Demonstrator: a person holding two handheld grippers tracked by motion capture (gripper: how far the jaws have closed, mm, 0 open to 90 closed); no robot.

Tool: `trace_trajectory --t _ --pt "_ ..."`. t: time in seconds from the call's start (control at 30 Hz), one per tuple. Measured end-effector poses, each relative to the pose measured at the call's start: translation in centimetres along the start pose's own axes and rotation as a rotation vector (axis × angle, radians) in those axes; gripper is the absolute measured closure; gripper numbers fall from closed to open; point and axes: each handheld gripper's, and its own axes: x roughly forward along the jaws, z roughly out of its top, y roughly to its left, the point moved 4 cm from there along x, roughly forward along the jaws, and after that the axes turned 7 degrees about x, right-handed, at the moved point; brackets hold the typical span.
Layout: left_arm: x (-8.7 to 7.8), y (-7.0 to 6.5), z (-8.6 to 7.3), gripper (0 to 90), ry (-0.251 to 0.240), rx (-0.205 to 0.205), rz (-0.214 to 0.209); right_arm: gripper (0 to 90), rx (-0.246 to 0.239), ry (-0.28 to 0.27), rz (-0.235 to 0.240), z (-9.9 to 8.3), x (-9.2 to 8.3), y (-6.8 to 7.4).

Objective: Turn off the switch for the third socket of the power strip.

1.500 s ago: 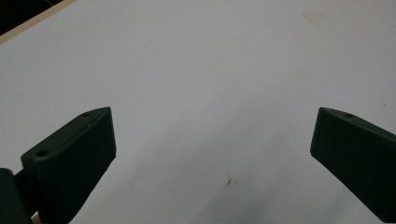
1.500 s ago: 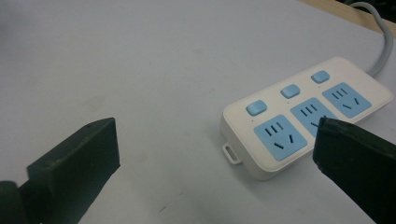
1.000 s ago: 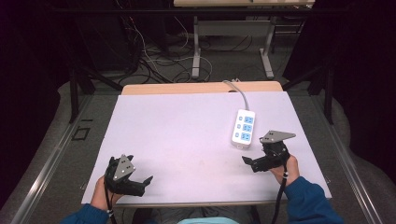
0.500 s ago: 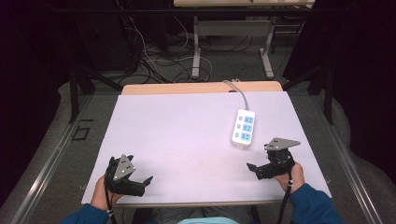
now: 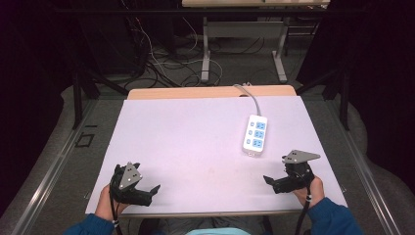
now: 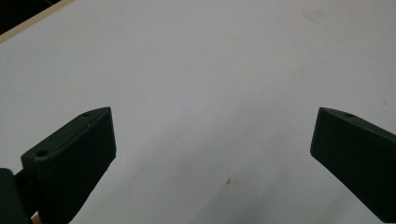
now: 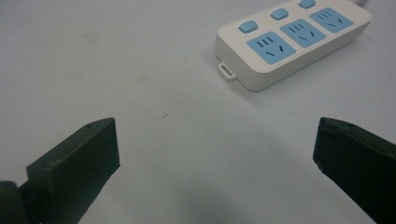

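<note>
Right gripper (image 5: 281, 180) low over table (image 5: 195, 132), near its front right corner, held in hand (image 5: 307, 188). Jaws spread wide, nothing between them. Same in right gripper view: two black jaws far apart at (image 7: 215, 168), bare white surface in the gap.

Power strip (image 5: 255, 134) ahead of right gripper and slightly to its left in high view, near but clear of the jaws, not touched. Lying flat, long axis running away from gripper. White body, three blue sockets in a row, a blue button beside each. In right gripper view, strip (image 7: 292, 44) up and right of the jaw gap, near end with small hanging loop pointed toward gripper. Cord (image 5: 248, 97) leaving far end of strip, running off table's far edge.

Left gripper (image 5: 147, 188) low over table near front left corner, held in hand (image 5: 108, 203), well apart from strip and from right gripper. Jaws wide apart, empty. Left gripper view: jaws at (image 6: 212, 154) with plain white surface between; one small brownish mark (image 6: 229, 181) on surface just ahead of gap. Wooden edge strip of table showing at top left corner of that view.

Blue sleeves (image 5: 330, 218) at bottom edge of high view. Tangled cables (image 5: 161, 58) on floor beyond table.
</note>
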Motion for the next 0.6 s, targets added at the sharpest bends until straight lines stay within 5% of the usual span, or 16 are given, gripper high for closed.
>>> trace_trajectory --t 0.6 --pt "0.03 -0.01 -0.03 0.1 0.002 -0.002 0.0 0.1 0.009 -0.007 -0.015 -0.95 -0.5 -0.16"
